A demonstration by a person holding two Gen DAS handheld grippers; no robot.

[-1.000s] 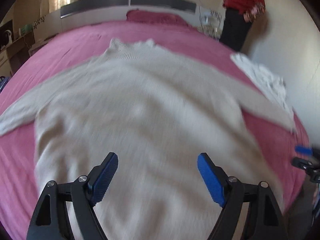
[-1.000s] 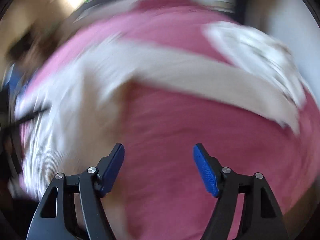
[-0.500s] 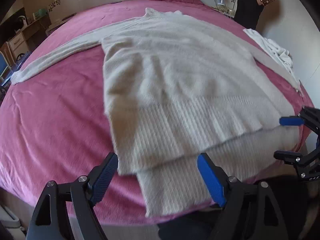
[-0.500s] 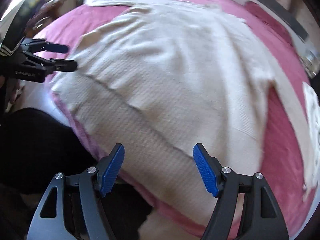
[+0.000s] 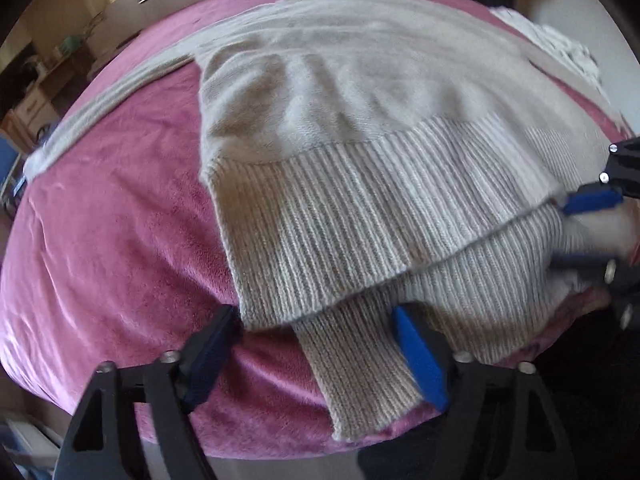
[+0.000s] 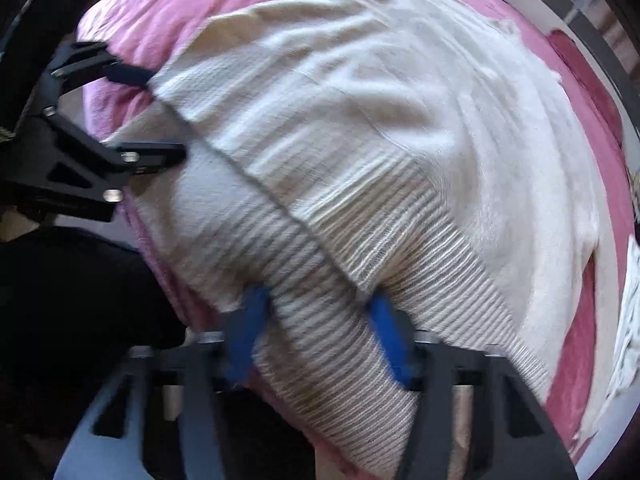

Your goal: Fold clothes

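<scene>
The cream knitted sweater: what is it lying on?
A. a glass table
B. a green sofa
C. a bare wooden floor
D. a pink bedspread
D: the cream knitted sweater is spread across a pink bedspread, its ribbed hem hanging over the near edge.

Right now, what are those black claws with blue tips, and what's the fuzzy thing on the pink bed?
They are pinching tools. A person holds one in each hand, and each has a camera looking along its fingers. One picture comes from the left gripper, the other from the right gripper. A cream sweater lies on the pink bed cover, with a white cloth further off. Both grippers have just been closing around the sweater's ribbed bottom edge. The right one pinches it, and the left one is open around a corner.
</scene>
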